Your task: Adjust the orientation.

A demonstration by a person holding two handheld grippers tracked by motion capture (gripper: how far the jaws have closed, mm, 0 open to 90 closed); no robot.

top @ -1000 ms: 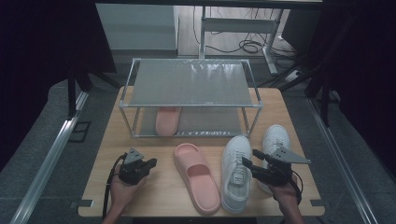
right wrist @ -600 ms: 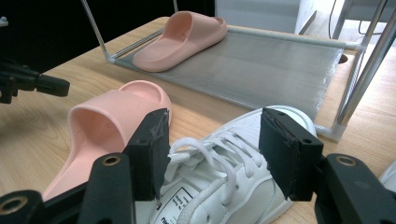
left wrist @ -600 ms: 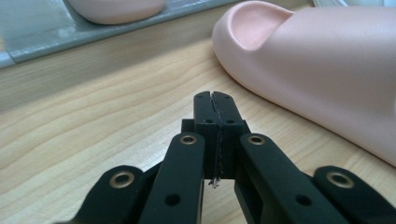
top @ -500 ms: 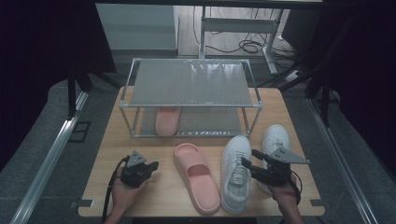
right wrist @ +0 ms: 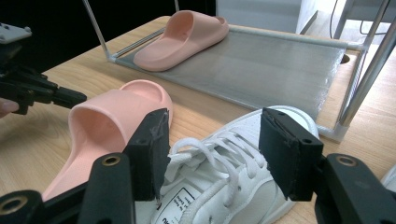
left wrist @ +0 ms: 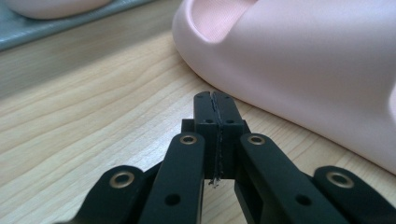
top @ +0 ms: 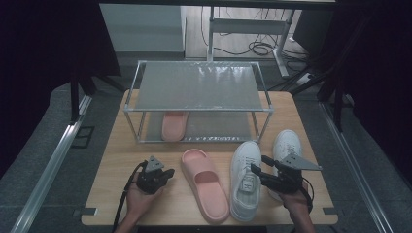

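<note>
1. Right gripper (top: 258,171) is seen with its jaws spread wide, poised over the laces of the nearer white sneaker (top: 245,180); nothing is clamped yet.
2. Left gripper (top: 165,175) is held pressed together and empty, low on the wooden table (top: 116,160), just beside the pink slide (top: 205,183).
3. A matching slide (top: 173,125) is already parked on the lower shelf of the metal shoe rack (top: 197,87).
4. The approach to the sneaker is judged to be the step in hand; next, the spread jaws must be lowered around its upper and closed firmly.
</note>
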